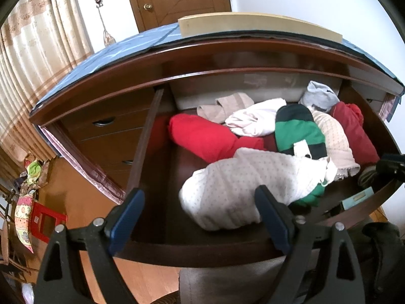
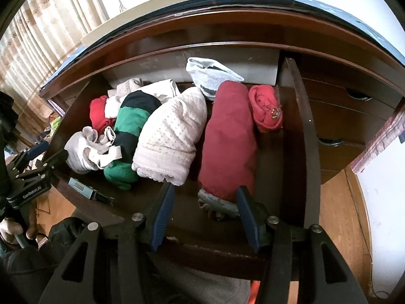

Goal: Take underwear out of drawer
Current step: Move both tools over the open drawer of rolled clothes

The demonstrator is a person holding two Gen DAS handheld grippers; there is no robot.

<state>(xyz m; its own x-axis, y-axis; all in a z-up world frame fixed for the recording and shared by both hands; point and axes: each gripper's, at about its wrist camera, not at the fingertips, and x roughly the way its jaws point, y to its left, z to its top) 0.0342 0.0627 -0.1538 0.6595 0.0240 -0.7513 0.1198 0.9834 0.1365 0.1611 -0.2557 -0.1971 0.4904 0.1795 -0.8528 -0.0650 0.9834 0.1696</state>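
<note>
The dark wooden drawer (image 1: 202, 249) is pulled open and holds several rolled garments. In the left wrist view a white dotted roll (image 1: 240, 185) lies at the front, with a bright red roll (image 1: 202, 136), a green and black striped one (image 1: 298, 131) and a dark red one (image 1: 354, 131) behind. My left gripper (image 1: 200, 197) is open above the drawer's front left, its right finger over the white dotted roll. In the right wrist view my right gripper (image 2: 205, 195) is open just above the front end of the dark red roll (image 2: 227, 136), beside a pale dotted roll (image 2: 172, 136). Nothing is held.
The drawer front rail (image 2: 215, 250) lies under both grippers. A small teal box (image 2: 81, 186) sits in the drawer's front left part. Closed drawers with metal pulls (image 2: 331, 141) flank the open one. A blue cloth (image 1: 114, 50) covers the dresser top.
</note>
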